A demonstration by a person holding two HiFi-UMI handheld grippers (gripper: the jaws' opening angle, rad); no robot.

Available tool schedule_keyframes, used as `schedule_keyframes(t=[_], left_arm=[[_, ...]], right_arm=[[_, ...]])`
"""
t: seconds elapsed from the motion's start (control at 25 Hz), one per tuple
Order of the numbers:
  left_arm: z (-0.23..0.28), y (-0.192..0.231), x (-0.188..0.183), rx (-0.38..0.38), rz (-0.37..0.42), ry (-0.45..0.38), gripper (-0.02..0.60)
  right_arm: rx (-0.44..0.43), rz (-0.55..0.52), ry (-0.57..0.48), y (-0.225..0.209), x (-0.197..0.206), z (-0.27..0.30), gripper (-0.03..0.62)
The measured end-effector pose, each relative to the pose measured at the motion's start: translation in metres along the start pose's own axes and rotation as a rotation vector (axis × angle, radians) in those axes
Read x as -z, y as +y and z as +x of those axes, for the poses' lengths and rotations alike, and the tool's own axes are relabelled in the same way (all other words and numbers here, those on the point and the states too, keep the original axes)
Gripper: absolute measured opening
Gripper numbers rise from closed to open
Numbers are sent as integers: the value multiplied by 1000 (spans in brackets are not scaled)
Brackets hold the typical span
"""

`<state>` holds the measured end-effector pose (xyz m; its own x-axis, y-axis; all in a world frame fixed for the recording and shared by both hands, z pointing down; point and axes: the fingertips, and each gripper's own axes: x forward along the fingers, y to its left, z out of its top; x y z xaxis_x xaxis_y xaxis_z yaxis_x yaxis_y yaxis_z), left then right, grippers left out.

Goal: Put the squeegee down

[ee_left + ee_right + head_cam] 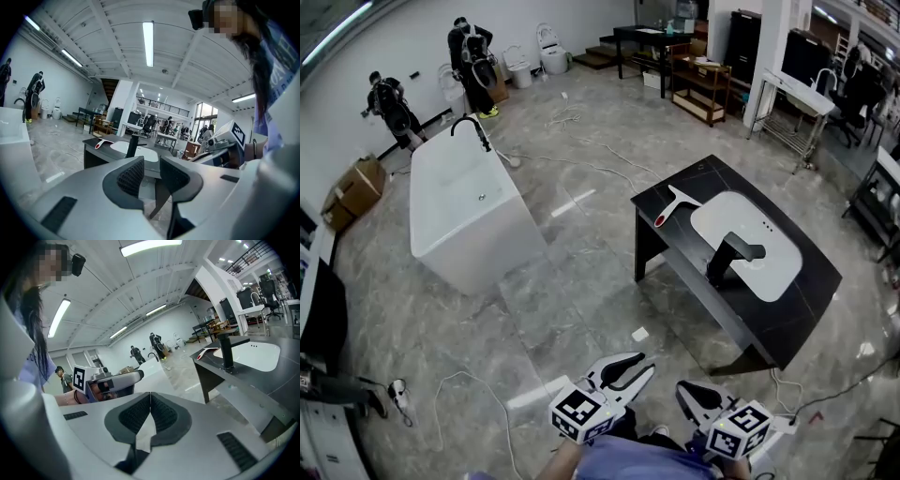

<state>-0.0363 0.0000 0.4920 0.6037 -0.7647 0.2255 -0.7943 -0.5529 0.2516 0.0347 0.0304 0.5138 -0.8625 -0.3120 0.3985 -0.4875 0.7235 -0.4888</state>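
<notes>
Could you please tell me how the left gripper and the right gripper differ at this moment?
The left gripper has jaws apart; the right gripper has them pressed together. The left gripper reaches farther forward than the right gripper. Both are empty; the squeegee lies on the counter.

Looks like a bathroom-fixture showroom hall: white freestanding rectangular bathtub (464,211), white ceramic toilets (551,52) along the wall, black stone vanity counter (816,272) with inset white oval basin (727,217), grey marble-look floor (581,281).
</notes>
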Motion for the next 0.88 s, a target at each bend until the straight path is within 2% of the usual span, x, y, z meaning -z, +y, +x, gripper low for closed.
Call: schedule_keyframes(t=[0.56,0.88], left_arm=[[-22,-87,22,-81,29,1,115],[-39,-124,31,-89,54,-5,115]], right_arm=[[-70,-65,25,15,49,-68,17],[-85,-91,13,34,68,-95,17]])
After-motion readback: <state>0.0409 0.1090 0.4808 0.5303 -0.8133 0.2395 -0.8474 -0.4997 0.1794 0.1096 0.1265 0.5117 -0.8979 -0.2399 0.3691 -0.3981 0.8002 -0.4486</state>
